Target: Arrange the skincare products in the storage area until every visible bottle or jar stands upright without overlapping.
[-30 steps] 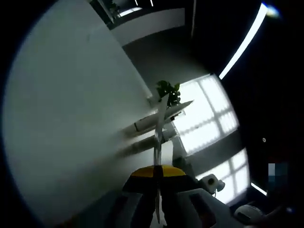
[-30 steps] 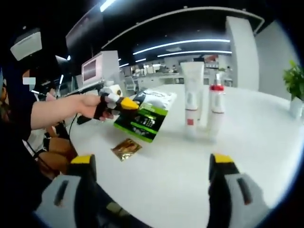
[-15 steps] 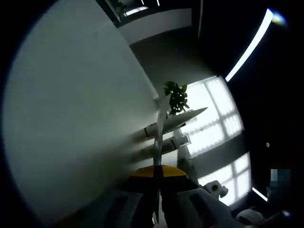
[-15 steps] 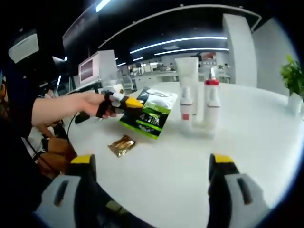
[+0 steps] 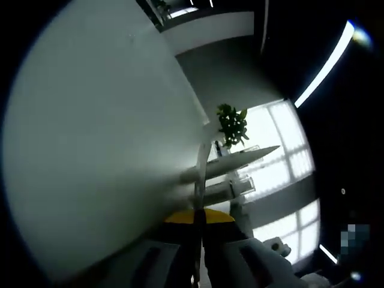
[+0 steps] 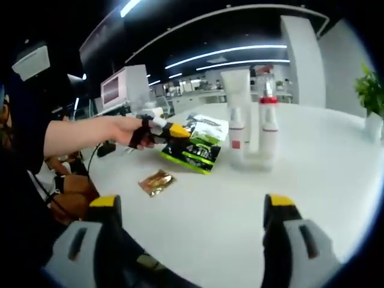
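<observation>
While pinched by left tool (image 6: 174,130), glossy green sachet (image 6: 198,150), flat.

Ahead of your right gripper (image 6: 189,240) the white table (image 6: 312,156) lay bare. Farther on stood the tube (image 6: 236,114) and pump bottle (image 6: 268,123), touching; left of them, the lifted green packet (image 6: 198,147) and gold sachet (image 6: 156,182) narrowed the way.

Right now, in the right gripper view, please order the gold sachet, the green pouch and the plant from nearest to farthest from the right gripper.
1. gold sachet, on the table, left.
2. green pouch, held in the left gripper.
3. plant, far right.
</observation>
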### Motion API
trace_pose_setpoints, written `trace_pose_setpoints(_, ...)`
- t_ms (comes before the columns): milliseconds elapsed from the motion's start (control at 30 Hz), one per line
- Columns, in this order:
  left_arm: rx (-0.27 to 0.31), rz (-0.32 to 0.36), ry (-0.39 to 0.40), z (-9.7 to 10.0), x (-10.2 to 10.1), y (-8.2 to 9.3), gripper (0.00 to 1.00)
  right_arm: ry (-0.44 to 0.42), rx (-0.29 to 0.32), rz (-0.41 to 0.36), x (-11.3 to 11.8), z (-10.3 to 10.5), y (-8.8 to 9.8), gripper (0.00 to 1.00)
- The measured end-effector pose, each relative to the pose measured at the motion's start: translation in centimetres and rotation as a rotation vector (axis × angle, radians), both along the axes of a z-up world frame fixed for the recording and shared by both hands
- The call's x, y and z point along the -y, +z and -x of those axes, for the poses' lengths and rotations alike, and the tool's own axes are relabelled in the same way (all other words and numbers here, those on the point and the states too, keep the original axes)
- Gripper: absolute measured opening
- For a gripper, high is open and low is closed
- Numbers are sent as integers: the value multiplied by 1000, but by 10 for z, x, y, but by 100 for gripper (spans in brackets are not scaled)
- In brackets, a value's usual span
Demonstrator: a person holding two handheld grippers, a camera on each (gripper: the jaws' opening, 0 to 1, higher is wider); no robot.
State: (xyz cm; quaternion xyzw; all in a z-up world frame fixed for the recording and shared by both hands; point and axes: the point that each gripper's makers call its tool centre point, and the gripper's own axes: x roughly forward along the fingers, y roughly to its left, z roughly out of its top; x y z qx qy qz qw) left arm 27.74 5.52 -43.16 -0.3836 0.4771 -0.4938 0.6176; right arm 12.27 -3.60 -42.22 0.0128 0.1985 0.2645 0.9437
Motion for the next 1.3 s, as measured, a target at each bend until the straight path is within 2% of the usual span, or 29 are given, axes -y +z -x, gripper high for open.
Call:
trace_pose_setpoints(567, -14, -42, 24, -19, 2, -12, 0, 7, -8, -11, 3, 4, -5, 99)
trace_pose_setpoints(867, 9, -85, 19, -29, 7, -14, 0, 11, -20, -1, 7, 4, -8, 98)
trace_pose_setpoints(1000, 6, -84, 27, -30, 9, -14, 1, 7, -19, -10, 8, 3, -7, 98)
trace_pose_setpoints(1033, 12, -92, 33, -31, 9, -15, 1, 6, -19, -12, 8, 3, -7, 98)
trace_pose_setpoints(1100, 43, -153, 18, -31, 7, -24, 2, 8, -18, -10, 8, 3, -6, 98)
trace_pose_setpoints(1200, 136, -224, 4, -33, 4, -30, 11, 11, -16, -9, 7, 2, -6, 98)
trace_pose_setpoints(1300, 155, -238, 1, -33, 4, -28, 17, 14, -13, -12, 6, 2, -5, 98)
